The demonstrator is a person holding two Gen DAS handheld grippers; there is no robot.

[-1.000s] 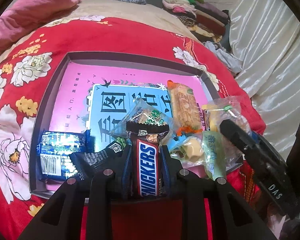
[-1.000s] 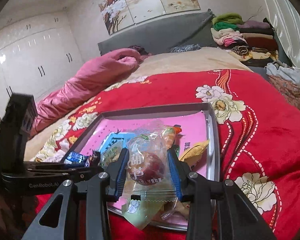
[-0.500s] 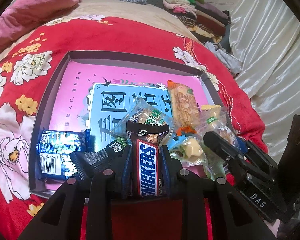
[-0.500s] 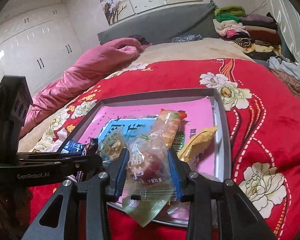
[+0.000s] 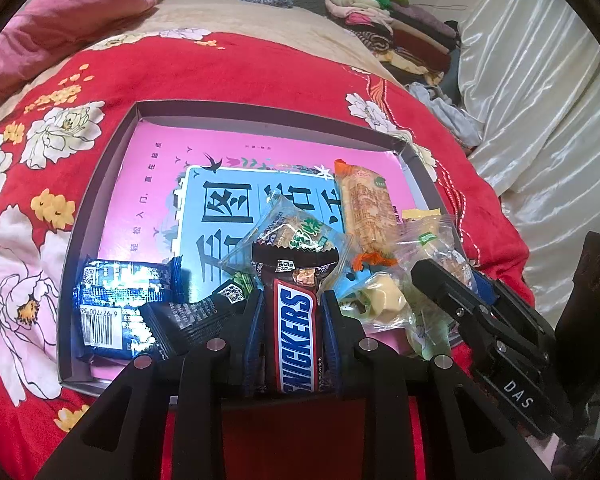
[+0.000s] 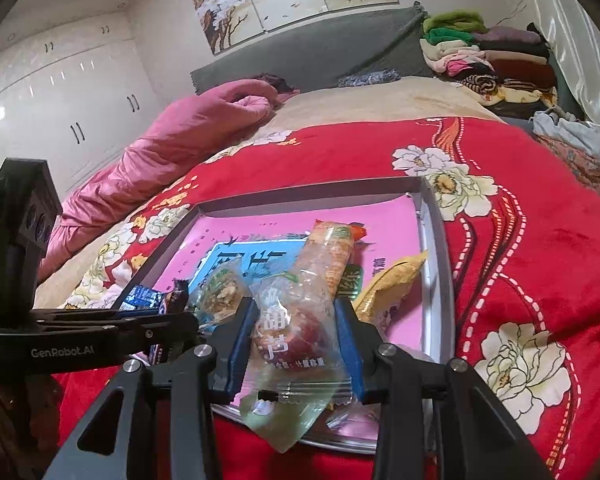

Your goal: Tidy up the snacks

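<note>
A shallow grey box with a pink and blue printed floor lies on the red flowered bedspread. My left gripper is shut on a Snickers bar at the box's near edge. My right gripper is shut on a clear bag with a reddish snack over the box's near right corner; it also shows in the left wrist view. In the box lie a blue wrapper, a black wrapper, a clear green-print bag, a long orange cracker pack and a yellow pack.
A pink quilt lies at the far left of the bed. Folded clothes are stacked at the far right by the grey headboard. A white curtain hangs on the right. White wardrobes stand on the left.
My right gripper has moved forward and down with its bag, over the box's near right corner. The left gripper and its Snickers bar have not moved.
</note>
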